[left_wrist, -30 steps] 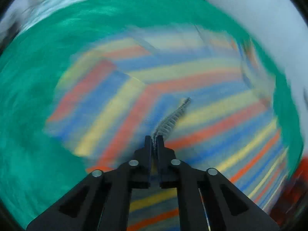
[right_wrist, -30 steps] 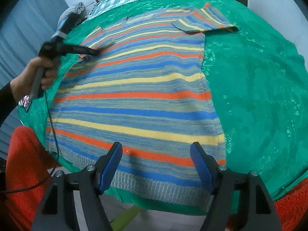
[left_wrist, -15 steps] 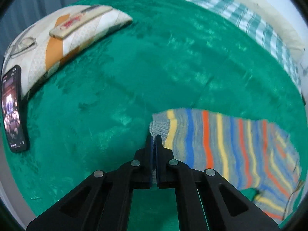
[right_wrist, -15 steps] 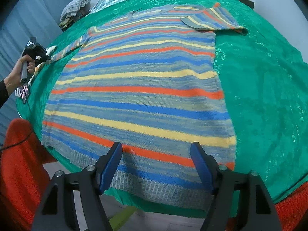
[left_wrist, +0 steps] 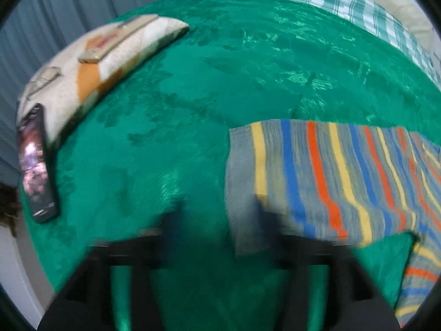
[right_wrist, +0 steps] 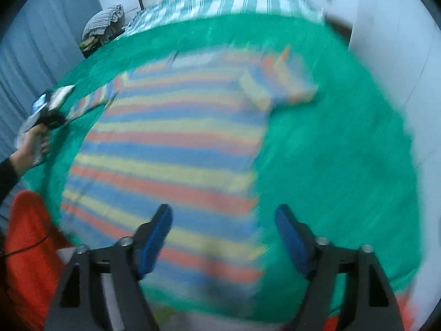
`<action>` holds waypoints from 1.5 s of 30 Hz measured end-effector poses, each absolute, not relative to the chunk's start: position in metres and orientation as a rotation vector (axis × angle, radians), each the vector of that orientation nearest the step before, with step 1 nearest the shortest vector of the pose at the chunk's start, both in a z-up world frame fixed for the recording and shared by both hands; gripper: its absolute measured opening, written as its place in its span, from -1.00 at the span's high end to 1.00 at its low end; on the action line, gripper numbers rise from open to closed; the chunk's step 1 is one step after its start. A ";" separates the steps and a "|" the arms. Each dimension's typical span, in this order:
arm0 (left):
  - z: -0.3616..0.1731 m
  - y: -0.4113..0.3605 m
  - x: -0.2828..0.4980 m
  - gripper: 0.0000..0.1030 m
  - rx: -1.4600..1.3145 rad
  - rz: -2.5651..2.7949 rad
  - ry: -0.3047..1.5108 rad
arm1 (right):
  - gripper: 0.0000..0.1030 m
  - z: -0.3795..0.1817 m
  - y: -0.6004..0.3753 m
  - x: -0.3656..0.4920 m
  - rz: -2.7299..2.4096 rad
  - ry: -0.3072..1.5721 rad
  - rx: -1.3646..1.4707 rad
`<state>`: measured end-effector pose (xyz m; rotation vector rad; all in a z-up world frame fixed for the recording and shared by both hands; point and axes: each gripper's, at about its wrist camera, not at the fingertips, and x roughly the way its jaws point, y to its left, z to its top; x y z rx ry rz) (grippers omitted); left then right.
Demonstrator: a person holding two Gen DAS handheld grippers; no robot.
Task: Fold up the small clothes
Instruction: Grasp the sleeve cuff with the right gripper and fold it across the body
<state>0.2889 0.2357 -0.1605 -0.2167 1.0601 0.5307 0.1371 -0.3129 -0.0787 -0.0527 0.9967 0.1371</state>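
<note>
A striped sweater (right_wrist: 176,149) in grey, blue, orange and yellow lies flat on the green bed cover (right_wrist: 330,165). Its left sleeve (left_wrist: 317,176) lies stretched out on the cover in the left wrist view, cuff end nearest. My left gripper (left_wrist: 217,220) is open and blurred, with the cuff lying between and just past its fingers, not held. It shows small at the far left of the right wrist view (right_wrist: 46,113). My right gripper (right_wrist: 223,220) is open and empty above the sweater's hem. The right sleeve (right_wrist: 278,85) is folded near the shoulder.
A white and orange pillow (left_wrist: 91,66) with a flat object on it lies at the left. A dark phone (left_wrist: 35,162) lies at the cover's left edge. A checked blanket (left_wrist: 344,2) lies at the head of the bed. Red fabric (right_wrist: 30,253) sits at the near left.
My left gripper has opened and let go of the sleeve cuff, which now lies on the cover. The right gripper's view has swung and pulled back a little, still open.
</note>
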 end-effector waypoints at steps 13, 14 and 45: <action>-0.167 0.172 0.170 -0.67 -0.338 0.364 1.028 | 0.91 -0.168 -0.319 0.333 0.152 1.039 -0.284; -0.169 0.172 0.170 -0.66 -0.335 0.365 1.037 | 0.90 -0.158 -0.334 0.331 0.135 1.019 -0.217; -0.183 0.149 0.180 -0.82 -0.221 0.339 1.021 | 0.92 -0.168 -0.581 0.260 -0.385 0.969 0.445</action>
